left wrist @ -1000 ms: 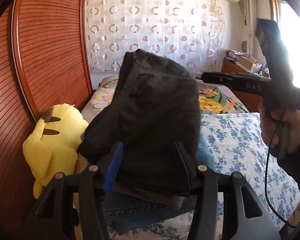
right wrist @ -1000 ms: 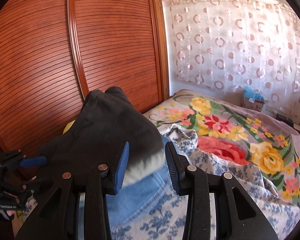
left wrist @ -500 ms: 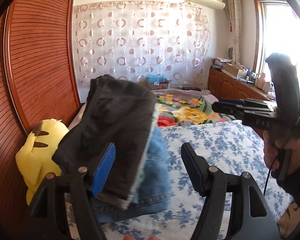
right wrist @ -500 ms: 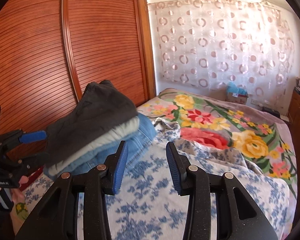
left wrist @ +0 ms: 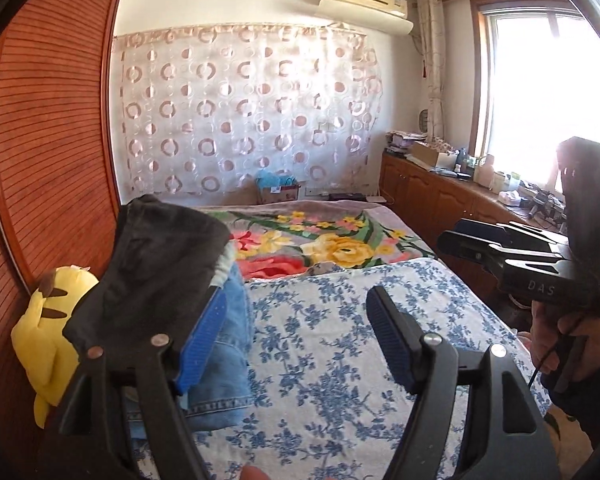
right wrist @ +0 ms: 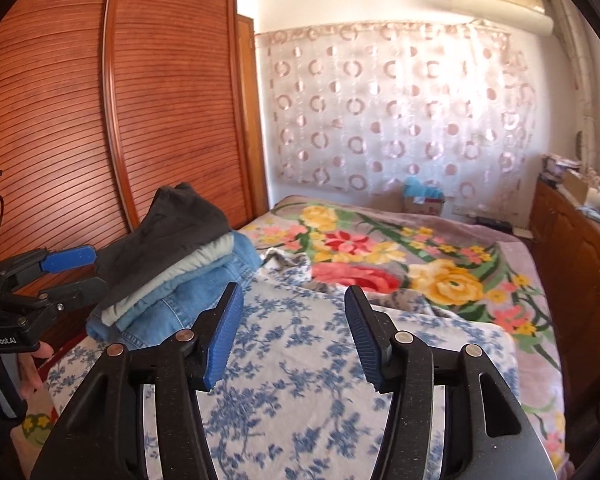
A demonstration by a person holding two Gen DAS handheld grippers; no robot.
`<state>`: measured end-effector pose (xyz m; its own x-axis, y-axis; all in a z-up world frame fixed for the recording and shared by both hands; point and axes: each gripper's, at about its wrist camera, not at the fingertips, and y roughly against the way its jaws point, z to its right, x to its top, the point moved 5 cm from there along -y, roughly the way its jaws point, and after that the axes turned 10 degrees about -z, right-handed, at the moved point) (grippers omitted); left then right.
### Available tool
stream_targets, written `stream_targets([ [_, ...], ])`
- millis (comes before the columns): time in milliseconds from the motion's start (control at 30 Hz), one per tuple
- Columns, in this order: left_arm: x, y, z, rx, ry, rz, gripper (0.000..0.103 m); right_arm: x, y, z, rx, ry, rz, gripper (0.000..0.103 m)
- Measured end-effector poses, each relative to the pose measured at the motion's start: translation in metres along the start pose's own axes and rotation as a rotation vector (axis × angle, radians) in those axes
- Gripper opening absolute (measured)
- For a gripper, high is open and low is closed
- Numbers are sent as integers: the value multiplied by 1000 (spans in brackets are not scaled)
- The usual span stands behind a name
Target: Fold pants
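Folded dark grey pants (left wrist: 156, 256) lie on top of a stack of folded clothes with blue jeans (left wrist: 224, 352) at the bottom, on the bed's left side. In the right wrist view the pants (right wrist: 168, 228) top the same stack over the jeans (right wrist: 204, 292). My left gripper (left wrist: 296, 340) is open and empty, just right of the stack. My right gripper (right wrist: 292, 332) is open and empty, held above the blue-flowered sheet (right wrist: 292, 380), apart from the stack. Each gripper shows in the other's view: the right one (left wrist: 452, 240), the left one (right wrist: 88, 272).
A yellow plush toy (left wrist: 44, 328) sits left of the stack against the wooden wardrobe (left wrist: 40, 168). A floral blanket (left wrist: 320, 240) covers the far bed. A wooden cabinet (left wrist: 440, 196) with clutter stands under the window at right. A curtain (right wrist: 388, 116) hangs behind.
My left gripper has opened and drawn back from the dark pants, which now rest on the stack. My right gripper has pulled back and to the right.
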<state>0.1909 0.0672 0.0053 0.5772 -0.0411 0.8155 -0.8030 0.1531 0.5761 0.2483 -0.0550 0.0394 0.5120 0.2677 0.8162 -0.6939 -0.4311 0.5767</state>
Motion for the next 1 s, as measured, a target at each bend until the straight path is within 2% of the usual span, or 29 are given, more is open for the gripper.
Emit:
stream_targets([
  [200, 2, 13, 22, 26, -21, 16, 73, -15, 41, 4, -73, -24, 49, 60],
  [333, -1, 24, 30, 68, -19, 40, 73, -26, 62, 3, -131, -40, 68, 67],
  [467, -5, 34, 39, 65, -19, 53, 73, -40, 76, 4, -172, -63, 76, 71],
  [600, -11, 42, 46, 48, -5, 55, 73, -56, 88, 3, -190, -92, 75, 71],
  [1000, -35, 58, 53, 80, -11, 38, 74, -84, 117, 6, -230, -146, 91, 72],
])
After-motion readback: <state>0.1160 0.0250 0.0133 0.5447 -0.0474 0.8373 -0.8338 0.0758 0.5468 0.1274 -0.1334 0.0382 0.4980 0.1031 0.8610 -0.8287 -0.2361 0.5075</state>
